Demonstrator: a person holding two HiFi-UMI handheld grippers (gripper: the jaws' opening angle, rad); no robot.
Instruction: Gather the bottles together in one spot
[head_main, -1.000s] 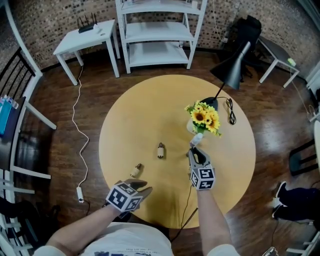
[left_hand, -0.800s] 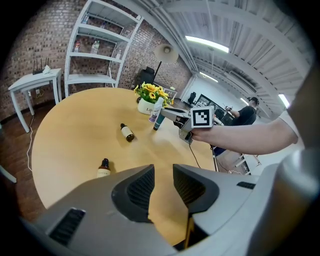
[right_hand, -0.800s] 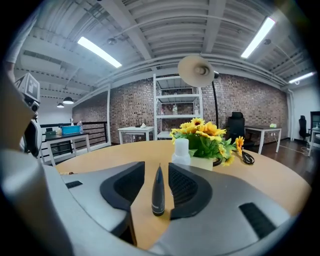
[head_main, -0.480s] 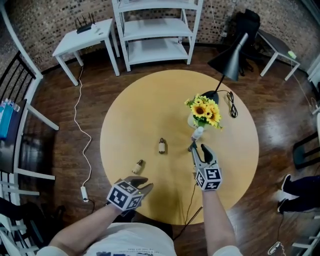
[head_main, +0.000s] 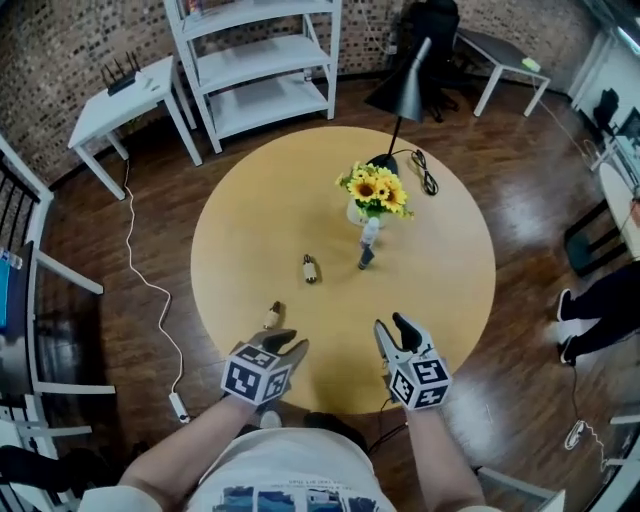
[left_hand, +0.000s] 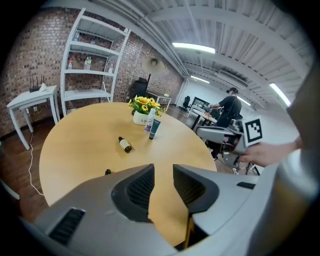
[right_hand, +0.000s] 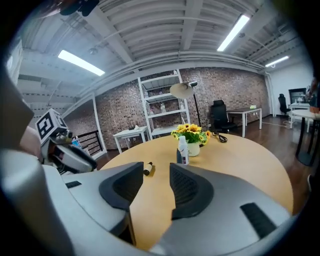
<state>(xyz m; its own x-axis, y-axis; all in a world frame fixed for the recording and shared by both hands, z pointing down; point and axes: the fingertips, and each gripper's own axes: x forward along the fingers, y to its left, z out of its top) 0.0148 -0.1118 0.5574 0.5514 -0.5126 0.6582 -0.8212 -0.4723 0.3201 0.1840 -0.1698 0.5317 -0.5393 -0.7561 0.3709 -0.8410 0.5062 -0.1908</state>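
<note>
1. Head view: round table (head_main: 250, 200) lies under both grippers, which sit at its near edge.
2. Sunflower vase (head_main: 372, 190) stands well ahead of right gripper (head_main: 391, 326).
3. Right gripper: jaws approx. half open, have just been opening, nothing betw. them.
4. Left gripper (head_main: 283, 343): jaws a narrow gap apart, empty.
5. White bottle (head_main: 371, 231) and dark bottle (head_main: 366, 257) stand upright by the vase, on its gripper side, well ahead of right gripper.
6. Brown bottle (head_main: 309, 269) lies ahead, betw. the two grippers' lines.
7. Small bottle (head_main: 272, 315) lies just ahead of left gripper, apart from it.
</note>
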